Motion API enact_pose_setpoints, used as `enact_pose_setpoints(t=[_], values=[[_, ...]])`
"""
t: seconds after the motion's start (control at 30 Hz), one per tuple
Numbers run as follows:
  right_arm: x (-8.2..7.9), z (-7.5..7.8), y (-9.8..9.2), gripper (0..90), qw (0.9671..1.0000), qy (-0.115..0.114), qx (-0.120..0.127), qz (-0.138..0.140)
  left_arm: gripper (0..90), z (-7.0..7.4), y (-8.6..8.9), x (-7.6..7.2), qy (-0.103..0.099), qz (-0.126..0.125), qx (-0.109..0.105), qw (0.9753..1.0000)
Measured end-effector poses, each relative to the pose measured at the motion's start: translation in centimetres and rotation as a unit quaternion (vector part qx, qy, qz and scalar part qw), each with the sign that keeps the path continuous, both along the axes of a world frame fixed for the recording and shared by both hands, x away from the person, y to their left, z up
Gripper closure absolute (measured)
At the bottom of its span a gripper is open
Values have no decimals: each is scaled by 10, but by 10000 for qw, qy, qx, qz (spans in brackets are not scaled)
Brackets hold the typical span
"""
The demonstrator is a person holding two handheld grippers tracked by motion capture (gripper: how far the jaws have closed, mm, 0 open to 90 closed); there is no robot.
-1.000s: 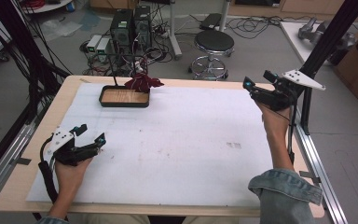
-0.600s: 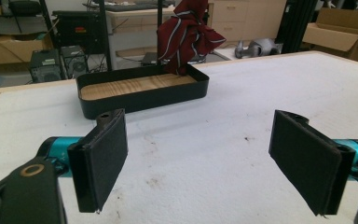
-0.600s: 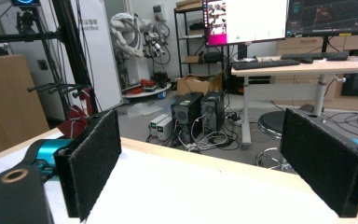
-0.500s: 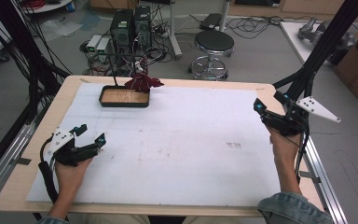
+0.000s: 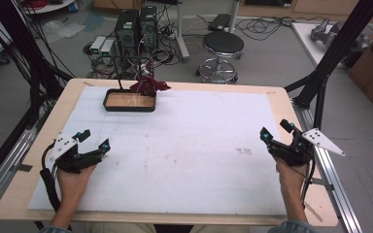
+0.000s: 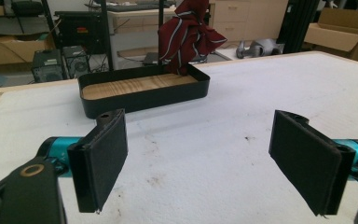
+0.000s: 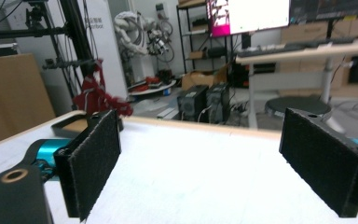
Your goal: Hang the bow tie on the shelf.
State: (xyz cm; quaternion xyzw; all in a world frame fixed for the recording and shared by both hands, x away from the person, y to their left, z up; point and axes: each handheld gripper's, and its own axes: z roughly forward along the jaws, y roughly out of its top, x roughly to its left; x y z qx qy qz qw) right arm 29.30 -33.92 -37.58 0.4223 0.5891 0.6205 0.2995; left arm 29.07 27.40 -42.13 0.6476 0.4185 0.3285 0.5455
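White padding (image 5: 189, 145) covers most of the wooden table (image 5: 281, 92). A black tray (image 5: 129, 101) with a wood-grain floor sits near the far left part of the padding. A dark red cloth (image 5: 148, 85) with pale stripes hangs bunched at the tray's far right corner.

High view: the left gripper (image 5: 93, 141) rests low over the padding near the table's left edge, held by the left hand (image 5: 73, 177). The right gripper (image 5: 276, 132) is held by the right hand (image 5: 289, 175) near the right edge. Both are well apart from the tray.

Left gripper view: the left gripper (image 6: 205, 163) has its jaws spread wide with bare padding between them; nothing is gripped. This view shows the tray (image 6: 144, 95) side-on, with its low black wall, and the cloth (image 6: 189, 35) rising above the rim, its lower end at the tray's inner corner.

Right gripper view: the right gripper (image 7: 214, 163) has its jaws equally wide apart and empty. The tray (image 7: 72, 125) is partly hidden behind one jaw, with the cloth (image 7: 95, 95) above it. A stool (image 7: 298, 105) and a lit monitor (image 7: 247, 16) stand beyond the table
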Motion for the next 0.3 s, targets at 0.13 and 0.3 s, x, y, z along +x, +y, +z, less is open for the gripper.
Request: enact_pose_setpoints(t=[0.13, 0.3], values=[[-7, -18, 6, 116, 9998, 134, -165, -21, 196, 0, 0, 0, 2, 17, 2, 10000], [-12, -26, 9, 117, 9995, 140, -272, -18, 196, 0, 1, -1, 8, 40, 17, 10000]])
